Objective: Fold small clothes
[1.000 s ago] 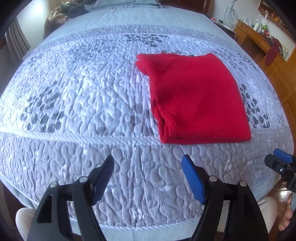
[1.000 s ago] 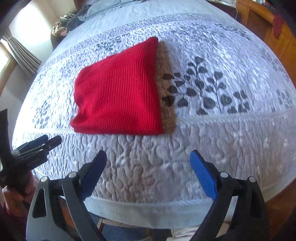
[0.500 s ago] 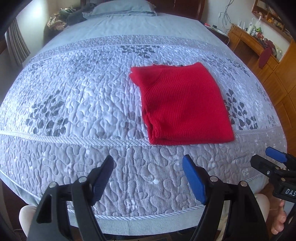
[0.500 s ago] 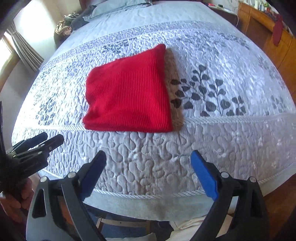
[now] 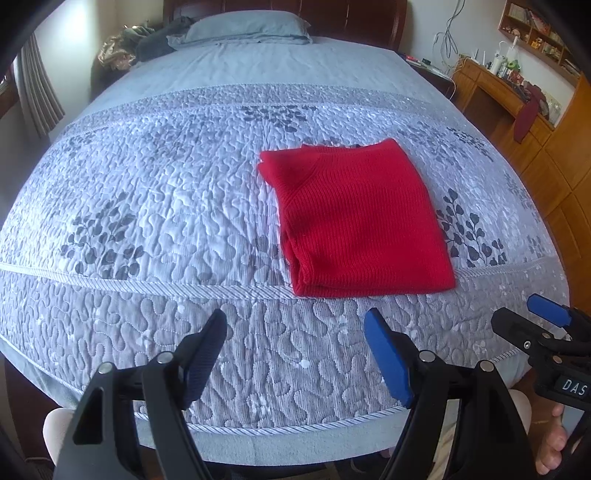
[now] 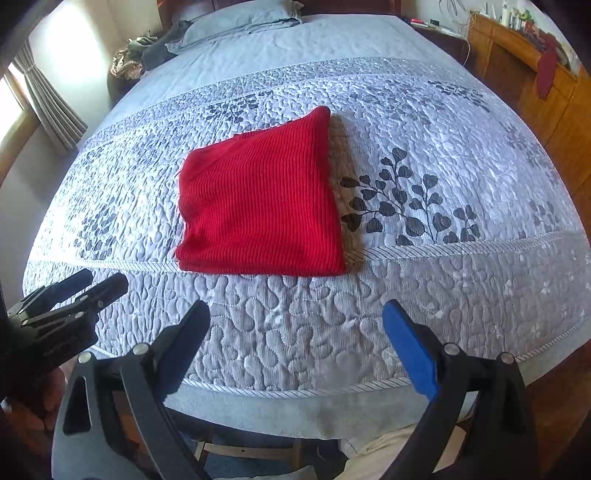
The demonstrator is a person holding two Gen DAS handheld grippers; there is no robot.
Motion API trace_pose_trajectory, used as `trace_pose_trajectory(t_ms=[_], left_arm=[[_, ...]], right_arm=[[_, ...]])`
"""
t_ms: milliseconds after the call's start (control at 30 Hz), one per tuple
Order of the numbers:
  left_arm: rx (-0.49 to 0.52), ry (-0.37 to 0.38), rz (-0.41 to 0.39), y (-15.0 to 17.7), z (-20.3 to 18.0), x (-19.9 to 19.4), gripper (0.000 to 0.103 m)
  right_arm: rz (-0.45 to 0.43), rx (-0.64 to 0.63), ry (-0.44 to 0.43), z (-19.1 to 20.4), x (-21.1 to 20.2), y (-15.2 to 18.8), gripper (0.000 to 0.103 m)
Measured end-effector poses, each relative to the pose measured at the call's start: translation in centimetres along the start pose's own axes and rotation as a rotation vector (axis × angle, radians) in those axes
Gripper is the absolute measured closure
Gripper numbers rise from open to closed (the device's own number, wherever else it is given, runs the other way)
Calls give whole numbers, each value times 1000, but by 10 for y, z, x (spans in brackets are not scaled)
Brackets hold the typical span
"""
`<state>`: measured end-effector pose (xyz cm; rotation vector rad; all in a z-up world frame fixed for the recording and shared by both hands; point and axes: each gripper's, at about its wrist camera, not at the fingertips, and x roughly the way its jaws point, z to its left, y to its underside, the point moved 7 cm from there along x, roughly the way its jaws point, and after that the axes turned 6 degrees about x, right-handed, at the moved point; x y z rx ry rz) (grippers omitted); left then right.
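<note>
I'm looking at the red knit sweater (image 5: 360,221) lying folded on the bed (image 5: 166,206), just inside the near-edge corded seam and a bit right of centre, well apart from me. My left gripper (image 5: 295,354) and right gripper (image 6: 295,347) are both hanging over the near edge, jaws wide, nothing between them. Judging it light, soft and floppy, not slippery; I'd pinch a corner or the thick folded edge. Its long axis is running from near edge toward the pillow (image 5: 245,27), bulky fold facing the bed's left side.
</note>
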<state>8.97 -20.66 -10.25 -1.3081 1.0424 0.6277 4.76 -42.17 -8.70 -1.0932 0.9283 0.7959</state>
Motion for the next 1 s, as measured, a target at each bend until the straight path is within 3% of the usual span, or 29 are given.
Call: trace_pose_trajectory(t_ms=[1000], left_arm=[[4, -10, 25, 4, 4, 7, 26]], right_arm=[[33, 21, -11, -2, 15, 2, 9]])
